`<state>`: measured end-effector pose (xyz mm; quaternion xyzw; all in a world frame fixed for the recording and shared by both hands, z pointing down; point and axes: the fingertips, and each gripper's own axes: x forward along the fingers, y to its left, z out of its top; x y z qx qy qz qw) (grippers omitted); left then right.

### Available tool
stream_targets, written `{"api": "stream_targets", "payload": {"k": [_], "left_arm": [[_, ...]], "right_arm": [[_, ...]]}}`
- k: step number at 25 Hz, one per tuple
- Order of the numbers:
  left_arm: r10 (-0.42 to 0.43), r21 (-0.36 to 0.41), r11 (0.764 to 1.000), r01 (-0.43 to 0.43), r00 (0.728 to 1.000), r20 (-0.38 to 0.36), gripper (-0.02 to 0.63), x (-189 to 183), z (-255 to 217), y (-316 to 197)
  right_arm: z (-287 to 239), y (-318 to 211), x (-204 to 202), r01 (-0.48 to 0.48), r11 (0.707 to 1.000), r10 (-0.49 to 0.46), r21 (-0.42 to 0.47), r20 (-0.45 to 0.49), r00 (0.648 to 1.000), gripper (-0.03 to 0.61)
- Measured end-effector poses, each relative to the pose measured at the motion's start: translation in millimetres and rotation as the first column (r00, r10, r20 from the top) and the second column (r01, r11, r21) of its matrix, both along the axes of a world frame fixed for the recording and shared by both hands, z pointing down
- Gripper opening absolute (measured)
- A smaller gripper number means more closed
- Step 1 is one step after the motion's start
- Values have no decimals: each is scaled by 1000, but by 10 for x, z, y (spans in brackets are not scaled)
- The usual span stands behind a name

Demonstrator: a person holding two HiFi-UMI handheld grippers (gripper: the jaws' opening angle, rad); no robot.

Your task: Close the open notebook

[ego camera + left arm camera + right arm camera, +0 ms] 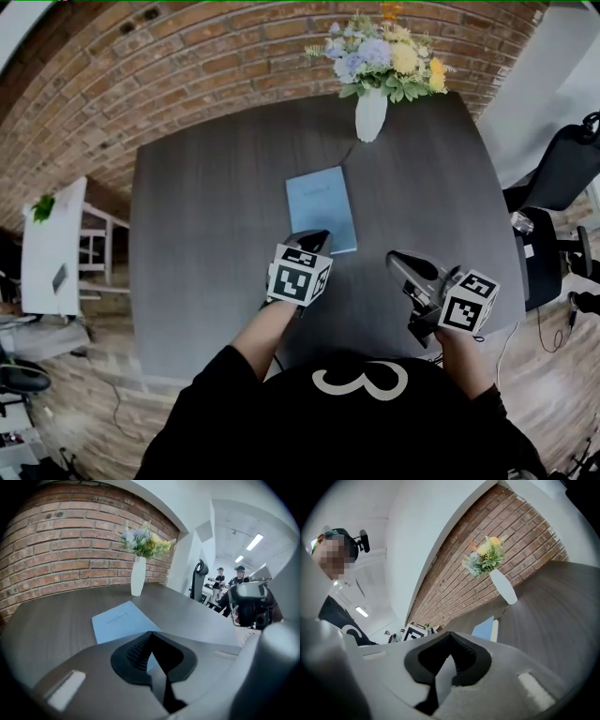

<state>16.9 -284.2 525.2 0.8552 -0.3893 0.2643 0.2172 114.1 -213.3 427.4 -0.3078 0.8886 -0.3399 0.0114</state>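
We see light-blue notebook (322, 208) lying flat near middle of dark table (206, 244), cover down, word "notebook" facing up. Left gripper (309, 240) at notebook's near edge, jaws pressed together, nothing between them; we cannot tell if tips touch cover. Right gripper (397, 260) off to right, apart from notebook, jaws likewise together and empty. White vase (371, 114) with flowers (386, 56) stands at table's far edge, beyond notebook. Brick wall (169, 66) behind.
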Motion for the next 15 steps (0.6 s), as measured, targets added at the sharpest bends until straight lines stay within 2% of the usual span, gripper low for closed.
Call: {"api": "stream_targets", "payload": {"k": [4, 8, 12, 15], "left_arm": [[-3, 35, 999, 8, 993, -121, 15, -54, -418, 267], [-13, 70, 997, 32, 969, -246, 15, -169, -809, 583], [-6, 103, 994, 42, 945, -328, 15, -322, -1118, 921], [11, 138, 990, 41, 935, -355, 15, -432, -1268, 1116]], "right_arm": [[-169, 122, -127, 11, 999, -10, 53, -26, 1000, 0], [-337, 272, -276, 32, 994, -29, 100, -31, 999, 0], [-463, 456, -418, 48, 992, -48, 119, -9, 999, 0], [-492, 543, -492, 48, 989, -41, 143, -50, 998, 0]]}}
